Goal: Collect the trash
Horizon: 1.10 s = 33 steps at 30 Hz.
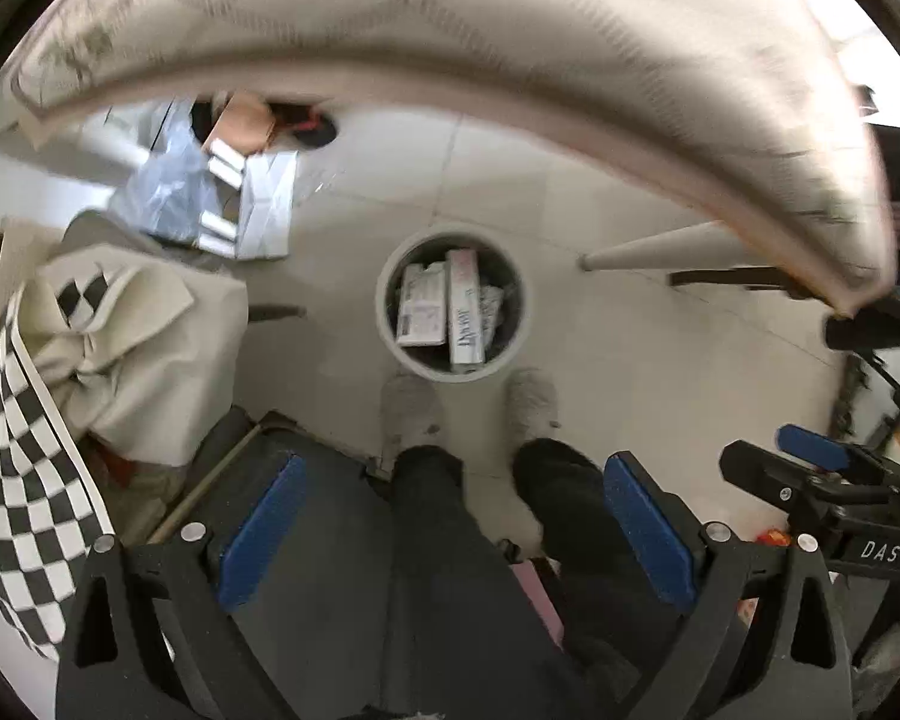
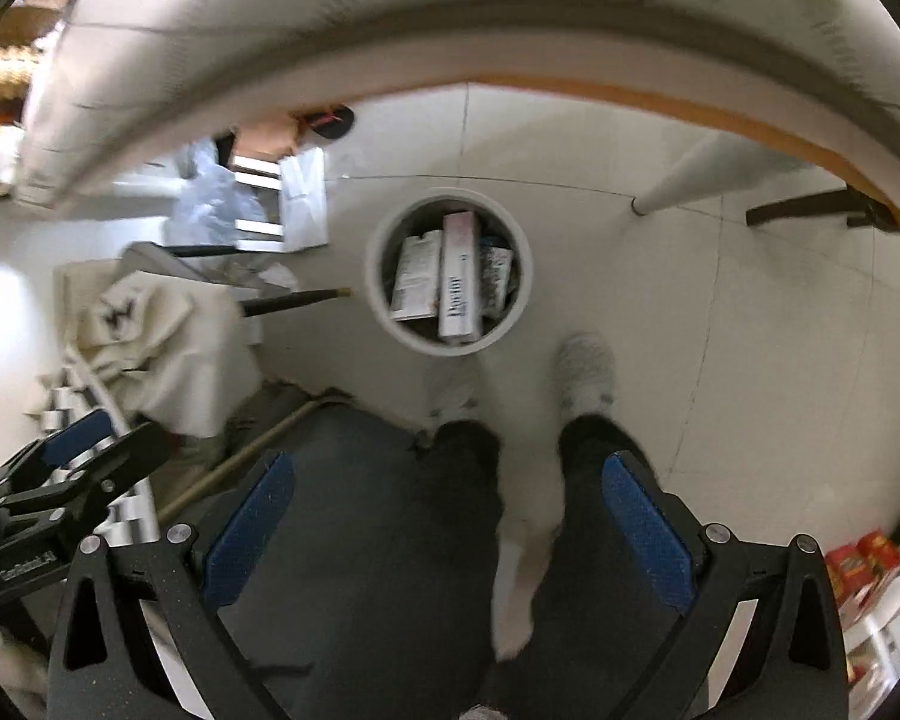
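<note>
Blue-padded fingers (image 1: 282, 516) of both grippers released, empty above round bin (image 1: 453, 306) of cartons.

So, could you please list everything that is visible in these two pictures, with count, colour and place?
trash bin: one, white, round, on the floor ahead of the feet
boxes: about three, white, printed, inside the bin
table: one, pale top, overhead edge
table leg: one, white, right of the bin
plastic bag: one, bluish, far left floor
cloth: one, cream, left
checkered cloth: one, black-white, left edge
shoes: two, white, near the bin
left gripper: open, empty, blue pads
right gripper: open, empty, blue pads
</note>
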### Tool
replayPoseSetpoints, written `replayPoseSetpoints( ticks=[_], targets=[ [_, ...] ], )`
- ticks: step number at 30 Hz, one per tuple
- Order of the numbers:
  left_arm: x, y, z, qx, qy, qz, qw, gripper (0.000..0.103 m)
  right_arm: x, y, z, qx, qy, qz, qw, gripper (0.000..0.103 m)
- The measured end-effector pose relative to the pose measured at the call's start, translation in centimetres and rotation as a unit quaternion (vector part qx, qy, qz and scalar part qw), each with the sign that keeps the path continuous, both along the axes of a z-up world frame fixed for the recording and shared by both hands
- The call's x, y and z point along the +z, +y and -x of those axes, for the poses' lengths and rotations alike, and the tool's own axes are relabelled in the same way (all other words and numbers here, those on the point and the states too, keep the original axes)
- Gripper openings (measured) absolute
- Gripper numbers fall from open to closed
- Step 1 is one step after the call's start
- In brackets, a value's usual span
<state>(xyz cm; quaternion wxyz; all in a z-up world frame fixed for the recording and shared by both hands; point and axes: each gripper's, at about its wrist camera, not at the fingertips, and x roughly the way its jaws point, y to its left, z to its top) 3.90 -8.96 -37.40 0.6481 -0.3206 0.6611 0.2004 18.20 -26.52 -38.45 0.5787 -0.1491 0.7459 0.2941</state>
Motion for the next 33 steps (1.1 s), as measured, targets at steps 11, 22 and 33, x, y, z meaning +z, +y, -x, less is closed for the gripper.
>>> replayPoseSetpoints(
  ticks=[11,22,33],
  targets=[
    [13.3,1.1,1.7,-0.066,-0.104,0.020,0.9922,0.101,17.4,-2.5,3.9,-0.063,-0.018,-0.080,0.995,0.103],
    [22.4,0.4,3.9,-0.075,-0.174,0.026,0.9816,0.101,27.8,-4.6,7.2,-0.090,-0.032,-0.138,0.986,0.103],
    [25.7,-1.2,5.2,-0.068,-0.201,0.020,0.9771,0.101,30.5,-5.4,8.9,-0.076,-0.037,-0.154,0.984,0.103]
  ],
)
